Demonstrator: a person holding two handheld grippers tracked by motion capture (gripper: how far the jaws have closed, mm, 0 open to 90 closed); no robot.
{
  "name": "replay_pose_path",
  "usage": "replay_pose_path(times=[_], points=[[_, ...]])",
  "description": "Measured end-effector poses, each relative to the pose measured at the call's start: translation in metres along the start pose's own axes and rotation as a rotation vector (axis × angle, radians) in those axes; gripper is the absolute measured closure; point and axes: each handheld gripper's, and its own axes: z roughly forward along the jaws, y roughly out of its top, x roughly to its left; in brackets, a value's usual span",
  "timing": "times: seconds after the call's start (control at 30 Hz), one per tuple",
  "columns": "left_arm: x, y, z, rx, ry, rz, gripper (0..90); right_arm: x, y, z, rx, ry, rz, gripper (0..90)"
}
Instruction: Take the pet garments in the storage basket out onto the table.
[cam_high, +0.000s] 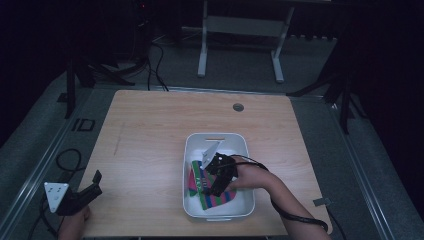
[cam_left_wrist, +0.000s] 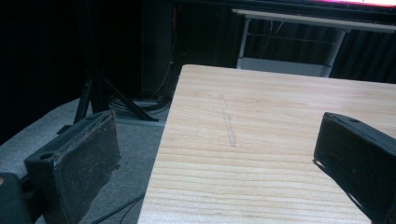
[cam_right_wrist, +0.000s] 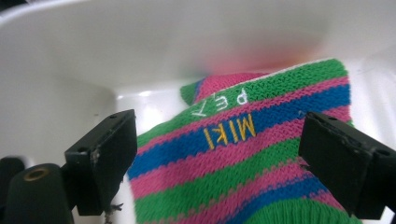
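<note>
A knitted cloth striped green, pink and blue (cam_high: 212, 192) lies in a white plastic bin (cam_high: 192, 145) near the table's front. Yellow letters "MIKI" are stitched on the striped cloth (cam_right_wrist: 243, 158). My right gripper (cam_high: 212, 186) hangs inside the bin just over the cloth, open, its jaws wide apart on either side of the stripes (cam_right_wrist: 219, 163). My left gripper (cam_high: 90, 187) sits at the front left corner of the table, open with nothing between its fingers (cam_left_wrist: 215, 158); one jaw is over the floor, the other over the wood.
The wooden table (cam_high: 150, 130) has a round cable hole (cam_high: 238, 107) near its back edge and a faint scratch (cam_left_wrist: 228, 123) on its left half. Cables (cam_high: 67, 160) lie on the floor at the left. A white frame (cam_high: 240, 30) stands behind the table.
</note>
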Motion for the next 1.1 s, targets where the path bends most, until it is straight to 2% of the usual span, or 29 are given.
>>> replay_pose_path(times=[0.2,0.4,0.47,0.53,0.57,0.6,0.63,0.67,0.7,0.77,0.9,0.93,1.1], points=[[0.0,0.0,0.0,-0.002,-0.002,0.001,0.9,-0.005,0.006,0.025,0.083,-0.034,0.043,11.0],[0.0,0.0,0.0,-0.002,-0.004,0.001,0.9,-0.007,0.008,0.043,0.145,-0.044,0.059,11.0],[0.0,0.0,0.0,-0.002,-0.004,0.001,0.9,-0.007,0.008,0.048,0.17,-0.061,0.055,11.1],[0.0,0.0,0.0,-0.003,-0.003,0.001,0.9,-0.006,0.008,0.051,0.186,-0.069,0.05,14.1],[0.0,0.0,0.0,-0.003,-0.003,0.001,0.9,-0.006,0.008,0.052,0.187,-0.076,0.042,20.1],[0.0,0.0,0.0,-0.003,-0.003,0.002,0.9,-0.004,0.008,0.051,0.177,-0.085,0.035,30.8],[0.0,0.0,0.0,-0.003,-0.004,0.001,0.9,-0.004,0.009,0.048,0.162,-0.089,0.036,47.2],[0.0,0.0,0.0,-0.003,-0.004,0.0,0.9,-0.003,0.009,0.046,0.159,-0.095,0.029,57.4],[0.0,0.0,-0.001,-0.003,-0.004,0.0,0.9,-0.002,0.01,0.045,0.165,-0.098,0.027,61.5],[0.001,0.0,-0.001,-0.003,-0.003,0.001,0.9,-0.001,0.01,0.042,0.168,-0.094,0.03,65.6],[0.001,0.0,0.0,-0.002,-0.003,-0.002,0.9,0.0,0.009,0.034,0.148,-0.097,0.04,67.3],[0.0,0.0,0.0,-0.003,-0.003,-0.002,0.9,0.001,0.008,0.025,0.12,-0.106,0.048,67.7],[0.0,0.0,0.0,-0.001,-0.002,0.002,1.0,-0.001,0.003,-0.003,0.052,-0.123,0.075,67.9]])
